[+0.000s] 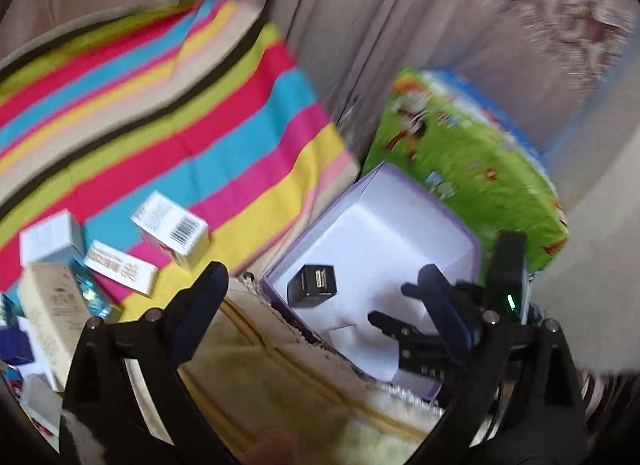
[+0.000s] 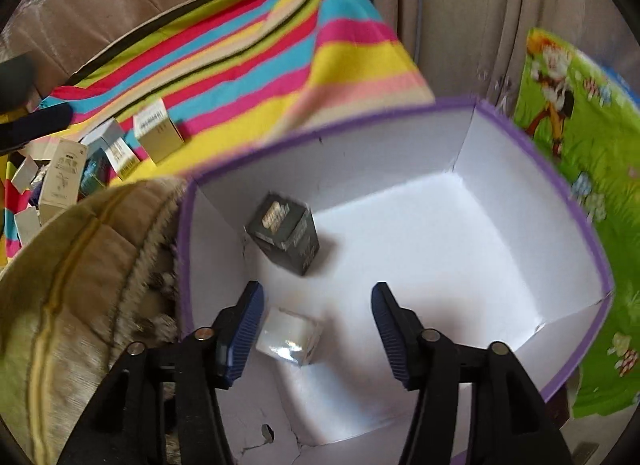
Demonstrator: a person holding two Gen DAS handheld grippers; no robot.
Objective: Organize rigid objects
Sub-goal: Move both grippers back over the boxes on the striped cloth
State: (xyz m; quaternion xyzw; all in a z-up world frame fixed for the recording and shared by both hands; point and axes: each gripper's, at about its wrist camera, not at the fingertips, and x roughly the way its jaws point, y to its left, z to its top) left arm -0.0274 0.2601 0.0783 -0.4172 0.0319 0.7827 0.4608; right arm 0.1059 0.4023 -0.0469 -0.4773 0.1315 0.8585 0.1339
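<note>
Right gripper (image 2: pixel 316 329), jaws wide and holding nothing, hangs inside the purple-rimmed bin (image 2: pixel 532 169); a clear cube (image 2: pixel 290 339) lies just beside its left finger, a black box (image 2: pixel 286 239) ahead of it on the bin floor. Left gripper (image 1: pixel 320 293), also wide and holding nothing, hangs at the bin's left rim; small cartons (image 1: pixel 172 229) lie ahead-left on the striped cloth (image 1: pixel 200 113).

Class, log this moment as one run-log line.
right gripper: open over purple box | in box: black carton, clear carton | left gripper: open
</note>
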